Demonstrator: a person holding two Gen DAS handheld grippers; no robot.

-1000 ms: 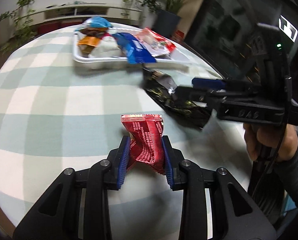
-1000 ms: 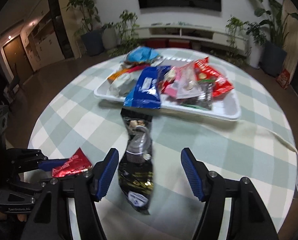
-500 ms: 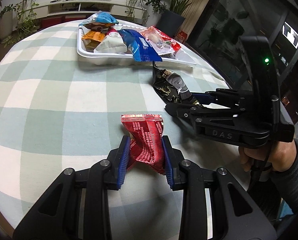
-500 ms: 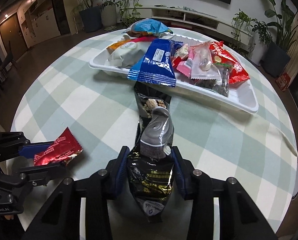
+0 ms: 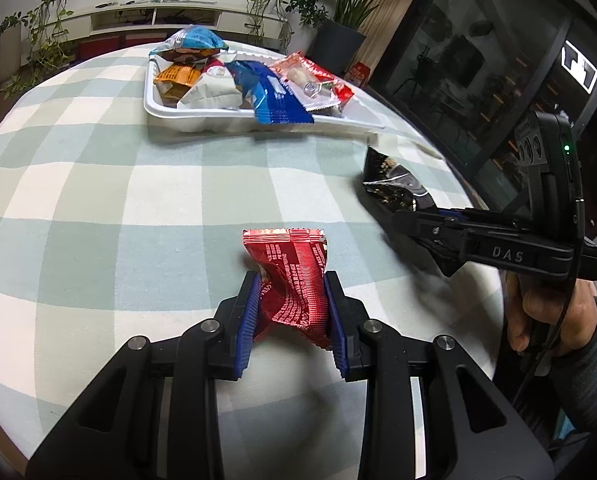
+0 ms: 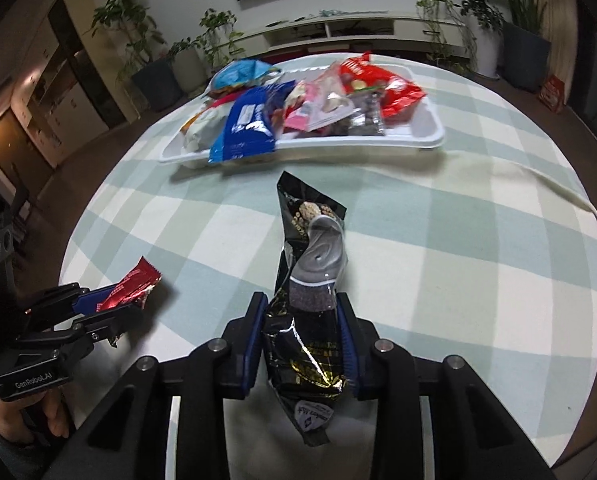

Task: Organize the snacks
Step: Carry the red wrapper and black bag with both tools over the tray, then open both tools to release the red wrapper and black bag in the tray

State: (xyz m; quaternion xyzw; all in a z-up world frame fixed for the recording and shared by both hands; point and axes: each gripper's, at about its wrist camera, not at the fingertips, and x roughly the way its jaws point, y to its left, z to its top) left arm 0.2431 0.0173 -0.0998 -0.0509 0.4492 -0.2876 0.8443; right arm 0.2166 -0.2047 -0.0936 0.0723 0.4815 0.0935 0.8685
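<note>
My left gripper (image 5: 292,300) is shut on a red snack packet (image 5: 292,276), held above the checked tablecloth; it also shows at the left of the right wrist view (image 6: 132,284). My right gripper (image 6: 302,320) is shut on a long black snack packet (image 6: 310,292), lifted off the table; the packet shows at the right of the left wrist view (image 5: 394,192). A white tray (image 5: 186,120) holding several snack packets stands at the far side of the table, beyond both grippers. It also shows in the right wrist view (image 6: 430,136).
The round table has a green and white checked cloth (image 5: 98,200). A blue packet (image 6: 246,128) hangs over the tray's near rim. Potted plants and a low shelf stand behind the table. A dark glass wall is to the right in the left wrist view.
My right gripper closed on the black packet and has lifted it off the table. The left gripper keeps its hold on the red packet and has risen a little.
</note>
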